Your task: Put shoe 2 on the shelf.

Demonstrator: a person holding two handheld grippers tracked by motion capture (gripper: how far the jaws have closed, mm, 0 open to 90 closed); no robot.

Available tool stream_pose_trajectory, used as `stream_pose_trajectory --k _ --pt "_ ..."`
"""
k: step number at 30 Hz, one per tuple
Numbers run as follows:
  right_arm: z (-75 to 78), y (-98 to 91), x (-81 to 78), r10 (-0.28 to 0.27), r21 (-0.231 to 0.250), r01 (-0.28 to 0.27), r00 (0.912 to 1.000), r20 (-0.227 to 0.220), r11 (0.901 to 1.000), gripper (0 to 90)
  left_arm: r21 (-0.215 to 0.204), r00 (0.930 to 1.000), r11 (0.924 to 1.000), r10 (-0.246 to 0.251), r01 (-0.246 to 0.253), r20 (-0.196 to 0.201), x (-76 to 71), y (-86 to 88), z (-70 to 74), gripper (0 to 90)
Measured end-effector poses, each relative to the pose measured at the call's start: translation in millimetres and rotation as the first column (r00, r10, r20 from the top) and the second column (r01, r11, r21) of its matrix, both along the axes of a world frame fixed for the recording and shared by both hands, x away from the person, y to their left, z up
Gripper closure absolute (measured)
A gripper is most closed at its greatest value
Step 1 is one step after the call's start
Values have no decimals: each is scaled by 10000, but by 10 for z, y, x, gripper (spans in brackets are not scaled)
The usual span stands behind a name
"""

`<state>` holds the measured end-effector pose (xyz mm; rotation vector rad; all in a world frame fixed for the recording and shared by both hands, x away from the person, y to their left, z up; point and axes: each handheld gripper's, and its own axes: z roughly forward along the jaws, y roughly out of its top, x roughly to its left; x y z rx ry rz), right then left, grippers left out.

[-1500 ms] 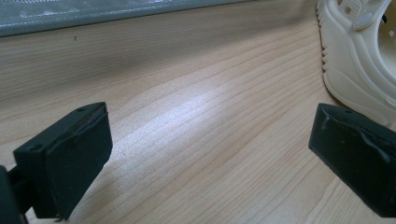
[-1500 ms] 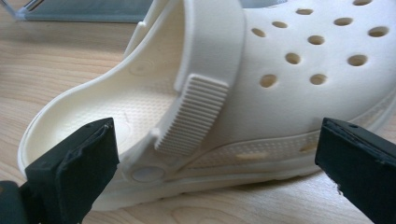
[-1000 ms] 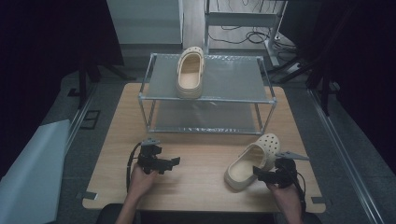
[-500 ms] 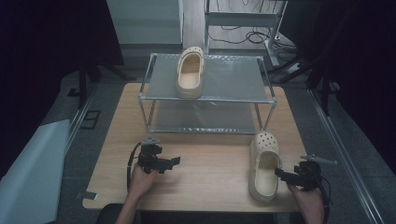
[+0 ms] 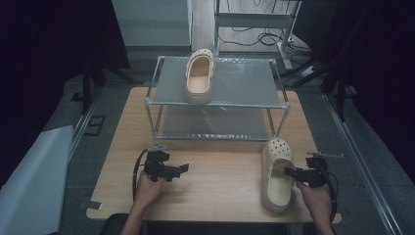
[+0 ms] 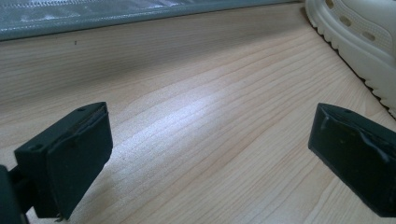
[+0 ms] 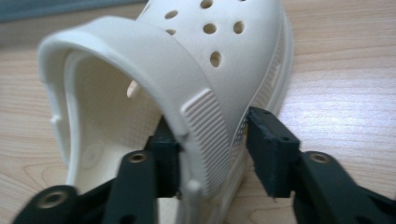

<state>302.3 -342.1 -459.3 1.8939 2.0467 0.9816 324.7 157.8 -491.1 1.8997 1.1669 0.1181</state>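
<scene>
A: Where is the shoe you are working on sitting?

B: The cream-coloured perforated foam clog [image 5: 277,175] is lying sole-down near the counter's [image 5: 220,181] front right corner, toe pointing toward the two-tier metal wire rack [image 5: 218,100] that is standing along the far edge.

A: And what is your right gripper [image 5: 293,172] doing?

B: You are reaching in from the clog's right side. In the right gripper view its fingers [image 7: 271,149] are straddling the side wall [image 7: 212,135] by the ribbed strap hinge, one inside the shoe and one outside. They have just been closing; the inner one is pressing against the wall, while the outer one is showing a sliver of gap, so I cannot tell that the grip is firm yet.

A: Your left gripper [image 5: 182,169]?

B: You are resting it on the counter toward the front left, pointing right. Its fingers [image 6: 70,158] are standing wide apart with bare wood between them.

A: Anything else up there?

B: A second cream foam clog [image 5: 199,76] is sitting on the rack's top shelf, toward its left.
</scene>
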Motion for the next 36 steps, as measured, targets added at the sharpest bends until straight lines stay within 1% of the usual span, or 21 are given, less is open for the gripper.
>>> stream_pose_trajectory --k 2,5,7,8,9,10,11,12,13,14,15,16,20,22,24,26,27,29,31,32,36 --pt "5 -32 -17 -97 -113 99 9998 144 9999 648 -2 10000 10000 -26 26 28 2 3 3 0" --pt "15 -84 -30 -179 -113 181 9997 160 9998 672 -39 10000 10000 -9 9 12 5 6 4 0" --pt "32 -188 -33 -217 254 218 9998 -33 9994 701 -59 10000 10000 12 -12 1 13 10 4 0" --pt "32 -188 -33 -217 254 218 9998 -33 9994 701 -59 10000 10000 12 -12 1 13 10 4 1" --pt "16 -283 -15 -293 1086 319 9992 -253 9936 711 -76 10000 10000 1 -1 -8 13 5 6 0" --pt "10 -316 -8 -290 1376 334 9990 -338 9899 717 -78 10000 10000 -6 6 -4 13 2 7 1" --pt "-1 -352 1 -288 1758 356 9987 -414 9838 728 -47 10000 10000 -21 21 13 14 2 8 1" --pt "-26 -390 13 -248 2319 356 9985 -495 9721 741 -47 10000 10000 -17 17 20 13 2 9 1" --pt "-50 -411 22 -200 2869 351 9983 -555 9573 748 -68 10000 10000 -10 10 8 12 2 10 1" --pt "-70 -423 29 -106 3247 290 9982 -584 9454 751 -55 10000 10000 -7 7 27 12 5 11 1" --pt "-70 -423 29 -106 3247 290 9982 -584 9454 751 -55 10000 10000 -7 7 27 12 5 11 1" --pt "-109 -416 46 123 4029 111 9984 -554 9152 753 -61 10000 10000 7 -7 34 11 9 14 1" --pt "-99 -336 62 347 4118 -107 9981 -507 9112 752 -88 10000 10000 22 -22 41 8 16 17 1" --pt "-91 -299 74 488 4234 -244 9977 -467 9056 752 -85 10000 10000 24 -24 42 8 17 17 2" --pt "-79 -275 88 628 4468 -369 9971 -434 8939 752 -91 10000 10000 20 -20 50 8 17 20 2" --pt "-64 -254 97 778 4926 -432 9957 -499 8692 751 -112 10000 9999 24 -24 41 7 19 22 2" --pt "-55 -239 103 882 5212 -507 9950 -474 8519 752 -110 10000 9999 27 -27 37 8 20 23 2" --pt "-33 -220 106 1048 5563 -617 9934 -460 8287 752 -108 10000 9999 30 -29 46 9 23 26 2" --pt "4 -183 111 1127 5808 -707 9930 -364 8110 752 -105 10000 9999 20 -19 71 11 28 31 2" --pt "28 -166 114 1177 5841 -766 9925 -326 8080 752 -114 10000 9999 27 -26 84 10 28 34 2" --pt "142 -94 132 1354 5876 -980 9906 -199 8032 753 -114 9999 9999 17 -15 114 8 33 45 2"
